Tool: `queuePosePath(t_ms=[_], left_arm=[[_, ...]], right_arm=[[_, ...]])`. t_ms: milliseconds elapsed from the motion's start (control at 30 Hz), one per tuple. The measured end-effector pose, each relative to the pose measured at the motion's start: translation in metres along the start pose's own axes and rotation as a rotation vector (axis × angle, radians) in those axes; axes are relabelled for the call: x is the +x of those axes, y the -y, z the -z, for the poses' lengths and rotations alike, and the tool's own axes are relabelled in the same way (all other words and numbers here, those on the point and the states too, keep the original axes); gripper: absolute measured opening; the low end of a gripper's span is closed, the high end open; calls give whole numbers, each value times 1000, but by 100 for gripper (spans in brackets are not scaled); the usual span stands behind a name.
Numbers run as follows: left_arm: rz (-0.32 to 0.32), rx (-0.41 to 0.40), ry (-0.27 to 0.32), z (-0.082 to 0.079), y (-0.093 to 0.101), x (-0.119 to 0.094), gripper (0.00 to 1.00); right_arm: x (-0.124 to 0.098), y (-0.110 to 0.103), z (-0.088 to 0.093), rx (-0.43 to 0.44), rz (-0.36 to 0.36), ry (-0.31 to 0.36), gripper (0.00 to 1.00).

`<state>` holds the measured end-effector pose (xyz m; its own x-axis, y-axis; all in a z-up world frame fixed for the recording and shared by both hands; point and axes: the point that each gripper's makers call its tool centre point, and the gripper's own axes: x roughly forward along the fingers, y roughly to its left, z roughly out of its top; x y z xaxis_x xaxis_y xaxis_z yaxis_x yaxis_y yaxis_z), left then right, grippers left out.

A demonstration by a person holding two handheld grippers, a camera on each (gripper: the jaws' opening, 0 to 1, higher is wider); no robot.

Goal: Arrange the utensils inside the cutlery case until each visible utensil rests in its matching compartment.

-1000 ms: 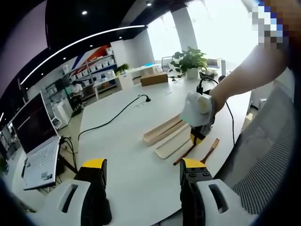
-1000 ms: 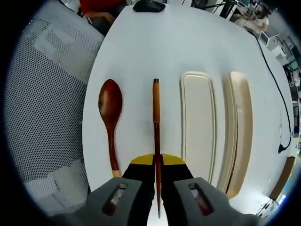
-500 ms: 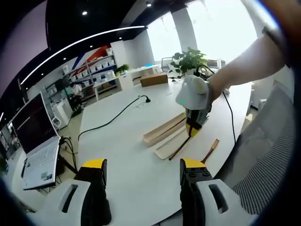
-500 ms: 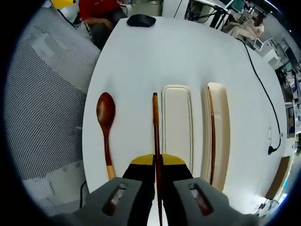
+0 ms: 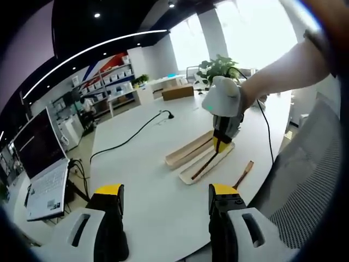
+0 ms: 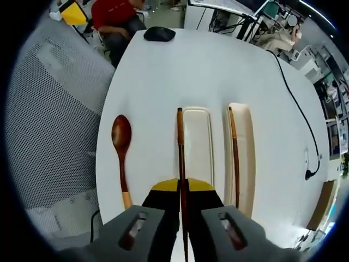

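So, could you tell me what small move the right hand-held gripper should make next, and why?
Probably carry the chopstick across to the far tray and lower it in. The right hand-held gripper is shut on that chopstick and holds it raised by the near tray's edge, while the other chopstick already lies in the far tray. The spoon lies on the table.
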<state>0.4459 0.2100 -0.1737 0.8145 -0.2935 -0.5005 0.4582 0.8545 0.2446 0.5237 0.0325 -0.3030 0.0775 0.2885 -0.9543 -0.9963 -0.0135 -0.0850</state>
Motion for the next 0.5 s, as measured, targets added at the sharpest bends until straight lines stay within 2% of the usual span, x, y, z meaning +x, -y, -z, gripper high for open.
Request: queuePosePath(t_ms=[167, 367, 500], left_arm=[[1, -4, 0, 0, 0, 0, 65], [-1, -7, 1, 0, 0, 0, 65], [-1, -4, -2, 0, 0, 1, 65]], right_arm=[[-4, 4, -2, 4, 7, 19, 0], [-14, 19, -7, 15, 39, 57, 0], [-16, 32, -3, 19, 55, 40, 0]])
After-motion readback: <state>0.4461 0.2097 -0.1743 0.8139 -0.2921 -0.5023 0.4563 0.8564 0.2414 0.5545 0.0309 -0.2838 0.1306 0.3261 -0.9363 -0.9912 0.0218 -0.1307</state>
